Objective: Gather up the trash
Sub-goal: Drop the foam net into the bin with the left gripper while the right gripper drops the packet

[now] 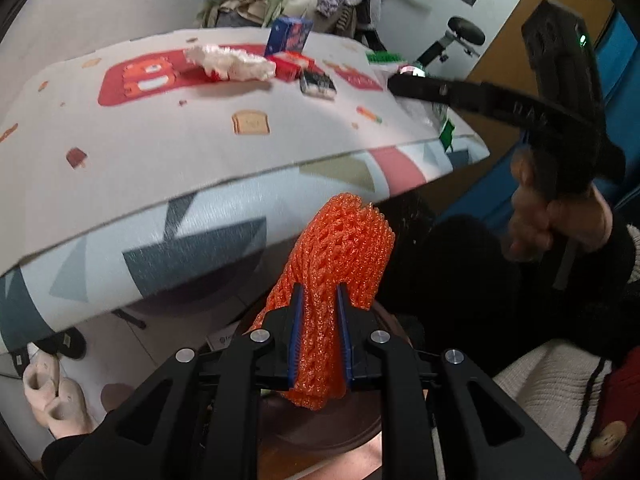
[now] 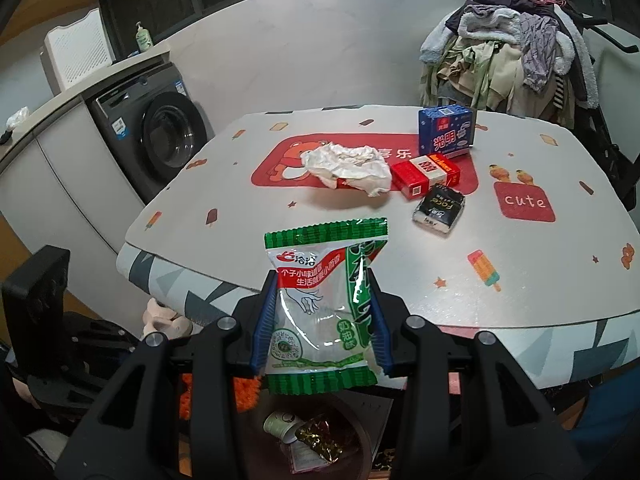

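My left gripper [image 1: 319, 292] is shut on an orange foam net [image 1: 340, 256], held below the table's front edge. My right gripper [image 2: 324, 284] is shut on a green and white snack wrapper [image 2: 324, 304], held over a round trash bin [image 2: 360, 440] that holds a paper cup [image 2: 280, 426] and wrappers. On the table [image 2: 520, 280] lie a crumpled white tissue [image 2: 352, 168], a red box [image 2: 424, 174], a blue carton [image 2: 446, 132] and a black packet [image 2: 438, 208]. The right gripper also shows in the left wrist view, at the table's right edge [image 1: 404, 80].
A washing machine [image 2: 160, 136] stands at the left beyond the table. A chair piled with clothes [image 2: 508, 60] stands behind the table. Slippers [image 1: 52, 392] lie on the floor under the table. An exercise bike seat [image 1: 466, 30] is at the far right.
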A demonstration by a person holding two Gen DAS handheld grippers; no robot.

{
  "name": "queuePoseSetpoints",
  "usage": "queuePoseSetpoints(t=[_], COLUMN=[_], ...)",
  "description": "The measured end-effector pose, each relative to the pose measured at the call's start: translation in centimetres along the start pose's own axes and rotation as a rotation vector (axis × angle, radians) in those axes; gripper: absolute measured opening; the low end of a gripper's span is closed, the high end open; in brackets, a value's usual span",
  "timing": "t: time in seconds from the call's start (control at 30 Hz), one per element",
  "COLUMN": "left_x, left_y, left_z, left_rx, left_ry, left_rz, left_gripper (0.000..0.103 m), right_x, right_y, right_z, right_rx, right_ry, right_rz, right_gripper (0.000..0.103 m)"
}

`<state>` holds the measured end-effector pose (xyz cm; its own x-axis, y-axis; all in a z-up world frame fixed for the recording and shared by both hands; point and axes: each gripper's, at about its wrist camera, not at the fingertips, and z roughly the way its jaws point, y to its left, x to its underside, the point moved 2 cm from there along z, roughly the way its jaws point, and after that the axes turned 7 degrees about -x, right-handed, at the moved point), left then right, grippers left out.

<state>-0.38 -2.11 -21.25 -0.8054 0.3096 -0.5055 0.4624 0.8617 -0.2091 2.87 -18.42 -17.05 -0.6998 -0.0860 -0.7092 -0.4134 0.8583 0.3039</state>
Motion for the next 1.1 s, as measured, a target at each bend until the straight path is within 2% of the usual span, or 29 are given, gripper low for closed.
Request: queuePoseSetpoints(t=[0.23, 0.27, 0.33, 0.37, 0.4, 0.57, 0.7, 0.9, 1.1], left_x=[1.2, 1.3, 1.4, 1.3, 1.2, 0.2, -0.9, -1.5, -1.1], left_y=[-0.2, -0.2, -0.3, -0.2, -0.1, 0.7, 1.7, 3.2, 4.0], left_z=[2.0, 2.1, 2.2, 2.1, 1.9, 0.2, -2.3, -4.7, -5.3], left_rx=[0.008, 0.013, 0.019, 0.011, 0.004, -0.063, -0.139, -0.250, -0.311], left_ry=[0.071, 0.077, 0.079, 0.071, 0.061, -0.037, -0.150, -0.262, -0.292], left_rz=[0.002, 0.000, -0.003, -0.008, -0.014, -0.045, -0.075, -0.114, -0.154], left_gripper=[0.020, 0.024, 0.040, 0.054, 0.063, 0.075, 0.091, 0.094, 0.095], right_x=[0.8, 0.9, 1.1, 1.2, 1.4, 2.6, 4.1, 6.9, 9.4], right_y=[0.1, 0.0, -0.2, -0.4, -0.4, -0.3, -0.2, 0.7, 2.2], right_z=[0.2, 0.2, 0.2, 0.2, 0.3, 0.8, 1.5, 3.2, 4.9], right_rx=[0.007, 0.008, 0.011, 0.014, 0.016, 0.031, 0.022, -0.021, -0.042], right_ry=[0.015, 0.016, 0.020, 0.023, 0.027, 0.065, 0.114, 0.202, 0.288], right_rz=[0.000, 0.001, 0.006, 0.008, 0.009, -0.012, -0.024, -0.039, -0.098], right_gripper=[0.043, 0.043, 0.043, 0.043, 0.043, 0.043, 0.043, 0.043, 0.043])
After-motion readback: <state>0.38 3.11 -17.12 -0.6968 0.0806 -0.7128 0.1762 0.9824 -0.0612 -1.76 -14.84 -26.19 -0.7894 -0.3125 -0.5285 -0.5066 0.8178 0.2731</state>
